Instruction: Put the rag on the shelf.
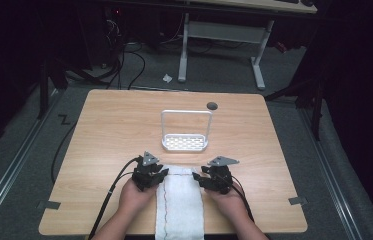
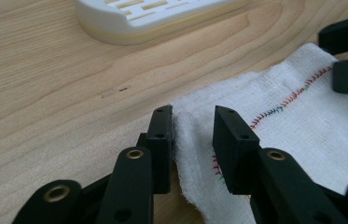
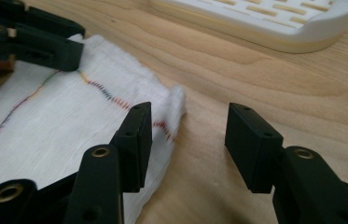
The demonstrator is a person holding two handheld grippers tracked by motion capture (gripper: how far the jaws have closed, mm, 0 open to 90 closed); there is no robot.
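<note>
Left claw [image 1: 160, 172] sits at the far left corner of the white cloth [image 1: 180, 200]; in the left gripper view the cloth's edge is bunched up between its jaws, one pad against the fold, the other with a thin gap that I can't resolve, so it reads as released with cloth between, not a firm pinch. Right claw [image 1: 200, 176] is at the far right corner; in the right gripper view its jaws stand wide apart, released, one over the cloth corner and the other over bare wood, nothing pressed. Cloth lies flat on the surface [image 1: 114, 130] at the near edge, between both hands, with a multicolour stitched line running along it; its near end runs off the bottom of the high view, so full length is not visible. White slotted tray [image 1: 185, 142] with a tall wire-like handle stands just beyond the cloth, apart from it; both gripper views crop it to one rim. From the high view the jaw tips blend into the black gripper bodies, hard to make out. Forearms are cut off at the bottom edge. Dark round spot [image 1: 212, 105] on the far side of the surface: can't tell what it is. Room beyond is mostly black, with a second desk's legs [image 1: 259, 65] and floor cables [image 1: 124, 65] faintly visible.
</note>
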